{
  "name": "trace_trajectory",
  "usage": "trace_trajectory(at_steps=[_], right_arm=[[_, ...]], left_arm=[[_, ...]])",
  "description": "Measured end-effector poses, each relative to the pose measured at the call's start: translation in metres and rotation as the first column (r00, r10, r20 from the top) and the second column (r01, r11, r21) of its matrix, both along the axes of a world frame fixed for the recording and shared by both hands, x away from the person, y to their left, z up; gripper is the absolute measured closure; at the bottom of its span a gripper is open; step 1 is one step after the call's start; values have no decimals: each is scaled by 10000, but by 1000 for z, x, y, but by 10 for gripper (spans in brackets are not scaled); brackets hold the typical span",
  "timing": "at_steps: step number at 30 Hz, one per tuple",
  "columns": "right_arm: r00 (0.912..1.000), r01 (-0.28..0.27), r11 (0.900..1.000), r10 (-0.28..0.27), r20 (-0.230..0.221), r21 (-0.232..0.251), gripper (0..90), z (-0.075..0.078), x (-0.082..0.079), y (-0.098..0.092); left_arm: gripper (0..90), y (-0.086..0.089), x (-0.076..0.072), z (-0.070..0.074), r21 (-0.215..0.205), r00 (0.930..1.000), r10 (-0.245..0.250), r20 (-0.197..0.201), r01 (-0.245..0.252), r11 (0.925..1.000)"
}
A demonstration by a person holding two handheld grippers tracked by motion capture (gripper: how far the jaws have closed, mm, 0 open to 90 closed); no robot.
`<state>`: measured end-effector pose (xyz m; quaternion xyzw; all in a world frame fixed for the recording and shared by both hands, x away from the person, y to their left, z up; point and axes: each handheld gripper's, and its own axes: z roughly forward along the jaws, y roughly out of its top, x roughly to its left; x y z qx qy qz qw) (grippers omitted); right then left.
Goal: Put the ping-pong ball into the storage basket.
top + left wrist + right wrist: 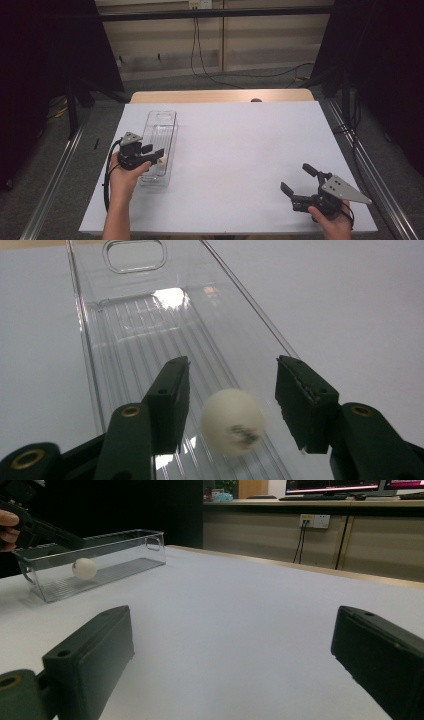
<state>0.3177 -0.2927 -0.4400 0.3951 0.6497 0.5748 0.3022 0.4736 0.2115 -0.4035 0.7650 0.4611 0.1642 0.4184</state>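
White table spreads open beside bin.

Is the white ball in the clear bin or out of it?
In: the white ball sits inside the clear bin.

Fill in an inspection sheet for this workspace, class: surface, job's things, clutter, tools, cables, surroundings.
Surface: white table top, flat.
Job's things: white table tennis ball inside the clear plastic bin, at its near end.
Clutter: nothing seen.
Tools: left tool open, jaws either side of the ball, not touching it; right tool open, near the table's right front corner.
Cables: black cable loops from left tool; wall leads hang from a socket.
Surroundings: black curtains, grey floor.
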Motion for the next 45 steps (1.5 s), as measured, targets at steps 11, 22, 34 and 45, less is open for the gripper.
trace_trajectory(at_steps=[11, 22, 34, 45], right_arm=[[10000, 0, 10000, 0, 51, -14, 30, 0, 1, 0], [10000, -56, 10000, 56, 32, -39, 30, 0, 1, 1], [10000, -57, 10000, 57, 4, 47, 30, 1, 2, 2], [10000, -60, 10000, 60, 38, 35, 30, 1, 2, 2]], left_arm=[[409, 1, -1, 2, 56, 9998, 147, 108, -147, 9999], [303, 0, -5, 5, 5, 9989, 343, 317, -343, 9994], [205, -2, -12, 10, -146, 9977, 222, 639, -213, 9997], [98, -4, -21, 13, -361, 9944, 255, 1030, -219, 9991]])
